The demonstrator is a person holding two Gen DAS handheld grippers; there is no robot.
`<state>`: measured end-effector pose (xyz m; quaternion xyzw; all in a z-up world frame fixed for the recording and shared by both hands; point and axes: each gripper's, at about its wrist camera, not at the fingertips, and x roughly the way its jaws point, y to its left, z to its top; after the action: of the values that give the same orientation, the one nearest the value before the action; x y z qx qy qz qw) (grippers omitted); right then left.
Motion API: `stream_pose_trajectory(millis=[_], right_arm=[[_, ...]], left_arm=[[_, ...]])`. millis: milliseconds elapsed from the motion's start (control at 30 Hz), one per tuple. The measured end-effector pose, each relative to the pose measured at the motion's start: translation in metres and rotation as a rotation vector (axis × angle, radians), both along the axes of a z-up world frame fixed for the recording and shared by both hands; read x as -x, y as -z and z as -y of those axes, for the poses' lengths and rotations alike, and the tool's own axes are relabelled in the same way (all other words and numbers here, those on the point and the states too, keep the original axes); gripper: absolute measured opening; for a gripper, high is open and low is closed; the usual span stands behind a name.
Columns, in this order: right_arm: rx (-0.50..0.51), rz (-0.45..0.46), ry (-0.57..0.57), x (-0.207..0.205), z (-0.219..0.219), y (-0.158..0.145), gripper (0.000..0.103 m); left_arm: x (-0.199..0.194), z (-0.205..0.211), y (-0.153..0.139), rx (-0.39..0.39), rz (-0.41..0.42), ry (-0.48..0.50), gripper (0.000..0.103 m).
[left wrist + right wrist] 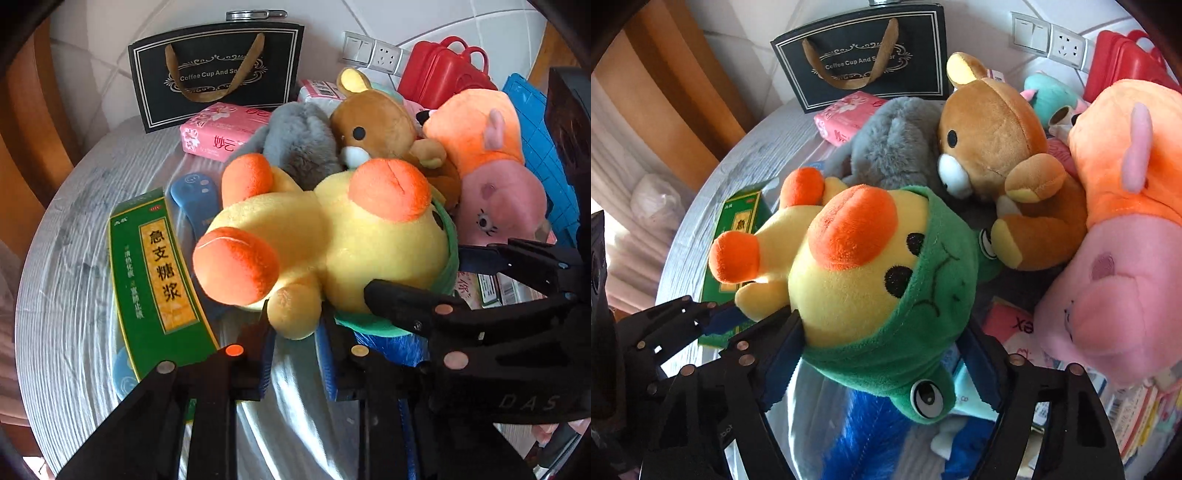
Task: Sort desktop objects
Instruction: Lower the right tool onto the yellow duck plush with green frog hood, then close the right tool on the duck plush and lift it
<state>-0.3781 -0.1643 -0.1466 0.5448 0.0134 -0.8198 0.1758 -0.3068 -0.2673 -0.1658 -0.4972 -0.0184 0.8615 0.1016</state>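
Grey wood-grain surface (74,258) | white tiled wall (443,22), wall socket (386,57) | right claw (882,354) clamped on yellow duck plush (849,280) | left claw (295,325) apart around duck's wing.

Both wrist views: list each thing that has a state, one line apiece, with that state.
Yellow duck plush: on its back, head between the right gripper fingers.
Left gripper: open, around the duck's wing.
Brown bear plush: leaning on the orange-pink plush.
Green medicine box: lying flat, closed.
Black gift bag: standing upright.
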Motion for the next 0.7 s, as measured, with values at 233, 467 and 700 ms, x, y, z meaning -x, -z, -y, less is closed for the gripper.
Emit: stream_pose_trajectory(millis=[233,467,700], right_arm=[[0.015,-0.032,-0.027,-0.060,-0.018,-0.022,0.056],[0.025,0.071,0.012,-0.122,-0.044,0.001,0.029],[0.036,0.020,-0.012,-0.142,-0.055,-0.012,0.097]], left_arm=[[-0.068,-0.020,-0.020,-0.001,-0.017,0.031,0.021],[-0.131,-0.034,0.003,0.046,0.062,0.074,0.021],[-0.148,-0.009,-0.014,0.103,0.049,-0.102,0.024]])
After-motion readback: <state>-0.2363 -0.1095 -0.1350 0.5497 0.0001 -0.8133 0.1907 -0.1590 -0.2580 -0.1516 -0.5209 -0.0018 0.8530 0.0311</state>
